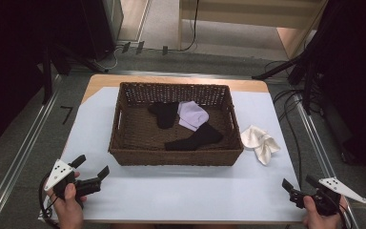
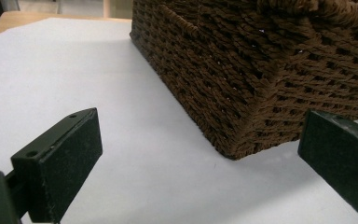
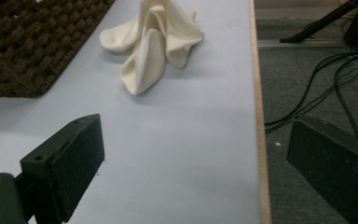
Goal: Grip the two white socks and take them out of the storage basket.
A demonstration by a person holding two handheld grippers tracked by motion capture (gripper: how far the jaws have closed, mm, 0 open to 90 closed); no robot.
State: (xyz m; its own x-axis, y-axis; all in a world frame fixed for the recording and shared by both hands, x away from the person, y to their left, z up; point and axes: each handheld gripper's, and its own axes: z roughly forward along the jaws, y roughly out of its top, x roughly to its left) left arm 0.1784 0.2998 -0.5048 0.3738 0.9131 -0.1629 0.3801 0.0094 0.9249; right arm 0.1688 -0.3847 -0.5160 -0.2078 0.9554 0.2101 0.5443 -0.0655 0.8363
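Note:
A brown woven basket (image 1: 124, 143) stands at the middle of the white table. Inside lie a black sock (image 1: 164, 113) at the back, a pale lilac sock (image 1: 192, 114) beside it, and another black sock (image 1: 194, 138) toward the front. A cream sock (image 1: 259, 141) lies crumpled on the table right of the basket, also ahead in the right gripper view (image 3: 154, 42). My left gripper (image 1: 92, 165) is open near the front left, facing the basket's corner (image 2: 242, 135). My right gripper (image 1: 299, 183) is open at the front right edge, empty.
The table's right edge (image 3: 257, 116) runs close beside my right gripper, with cables (image 3: 321, 93) on the grey floor beyond. Black stands and cables (image 1: 295, 71) flank the table. Bare white tabletop (image 1: 186, 186) stretches between the two grippers.

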